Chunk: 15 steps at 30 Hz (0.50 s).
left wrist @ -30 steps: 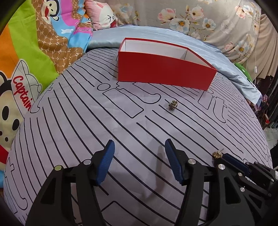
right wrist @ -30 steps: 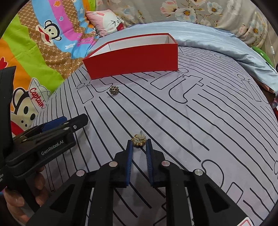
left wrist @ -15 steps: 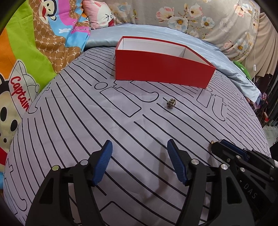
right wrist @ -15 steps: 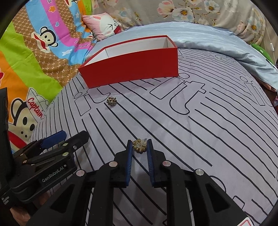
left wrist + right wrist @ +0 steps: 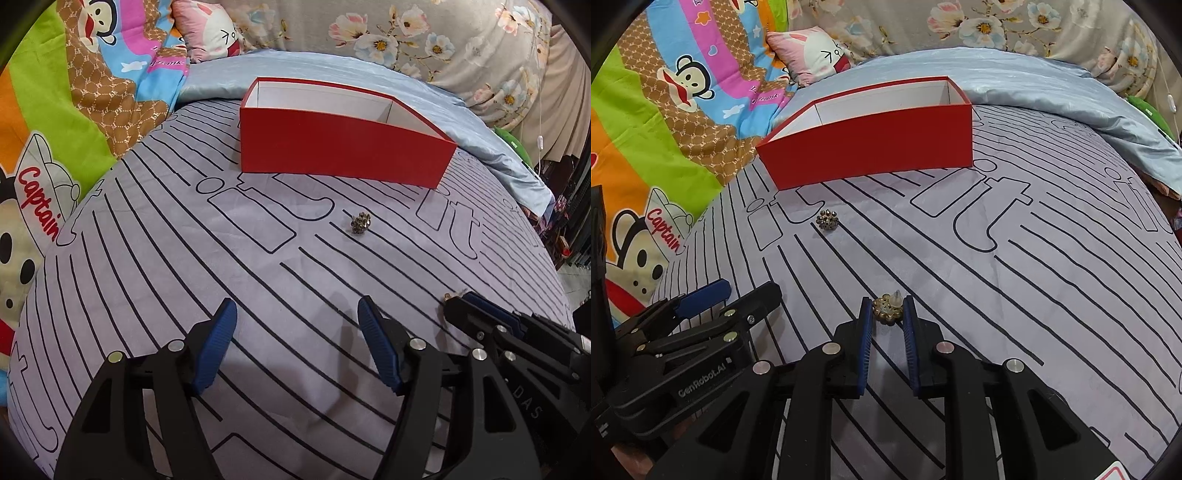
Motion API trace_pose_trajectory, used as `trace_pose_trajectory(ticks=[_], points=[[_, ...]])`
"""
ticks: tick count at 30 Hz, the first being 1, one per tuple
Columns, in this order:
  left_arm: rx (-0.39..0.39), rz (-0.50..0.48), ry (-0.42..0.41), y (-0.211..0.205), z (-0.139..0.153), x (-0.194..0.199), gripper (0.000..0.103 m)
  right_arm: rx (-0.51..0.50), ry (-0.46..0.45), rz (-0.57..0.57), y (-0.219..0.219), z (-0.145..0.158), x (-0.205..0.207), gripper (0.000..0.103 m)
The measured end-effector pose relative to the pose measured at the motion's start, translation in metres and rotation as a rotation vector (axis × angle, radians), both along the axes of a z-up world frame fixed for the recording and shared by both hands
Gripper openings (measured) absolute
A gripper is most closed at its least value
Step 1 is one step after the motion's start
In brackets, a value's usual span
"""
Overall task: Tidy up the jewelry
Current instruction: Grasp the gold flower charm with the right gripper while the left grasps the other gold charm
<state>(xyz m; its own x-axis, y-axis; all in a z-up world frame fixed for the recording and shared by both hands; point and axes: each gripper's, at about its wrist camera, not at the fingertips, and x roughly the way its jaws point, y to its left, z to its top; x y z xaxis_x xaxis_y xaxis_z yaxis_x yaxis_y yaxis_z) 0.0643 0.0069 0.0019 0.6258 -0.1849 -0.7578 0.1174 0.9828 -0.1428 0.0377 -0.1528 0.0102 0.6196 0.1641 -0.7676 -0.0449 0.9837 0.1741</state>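
A gold flower-shaped earring (image 5: 886, 312) with a clear back sits pinched between the blue pads of my right gripper (image 5: 886, 314), held just above the grey striped bedsheet. A second, beaded gold earring (image 5: 361, 224) lies loose on the sheet in front of a red open box (image 5: 340, 147) with a white inside; it also shows in the right wrist view (image 5: 827, 220), as does the box (image 5: 871, 147). My left gripper (image 5: 297, 325) is open and empty, low over the sheet, well short of the loose earring. The right gripper's tip (image 5: 461, 306) shows at its right.
A colourful monkey-print blanket (image 5: 55, 129) and a pink pillow (image 5: 210, 29) lie at the left and back. A pale blue sheet (image 5: 480, 122) and a floral cover (image 5: 424, 37) rise behind the box. The bed's edge drops off at the far right.
Both grippers have lifted and moved a little forward toward the box. The right gripper keeps its hold on the flower earring. The left stays open.
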Motion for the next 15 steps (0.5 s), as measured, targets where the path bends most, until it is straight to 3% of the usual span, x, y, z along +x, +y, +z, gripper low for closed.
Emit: trace_pose_trajectory(ticks=[4,9,13,15], points=[[-0.032,-0.019,-0.008,-0.004,0.011,0.013,0.064,0.016,-0.016,-0.011,-0.007,0.008,-0.002,0.016],[-0.010,-0.053,-0.044,-0.024,0.022,0.035,0.063,0.031,-0.028,-0.033,-0.018,0.015,-0.003,0.016],[0.007,-0.058,-0.013,-0.038,0.013,0.056,0.050,0.036,-0.026,-0.042,-0.024,0.015,-0.003,0.016],[0.016,-0.058,-0.006,-0.041,0.010,0.061,0.048,0.040,-0.026,-0.043,-0.025,0.015,-0.002,0.016]])
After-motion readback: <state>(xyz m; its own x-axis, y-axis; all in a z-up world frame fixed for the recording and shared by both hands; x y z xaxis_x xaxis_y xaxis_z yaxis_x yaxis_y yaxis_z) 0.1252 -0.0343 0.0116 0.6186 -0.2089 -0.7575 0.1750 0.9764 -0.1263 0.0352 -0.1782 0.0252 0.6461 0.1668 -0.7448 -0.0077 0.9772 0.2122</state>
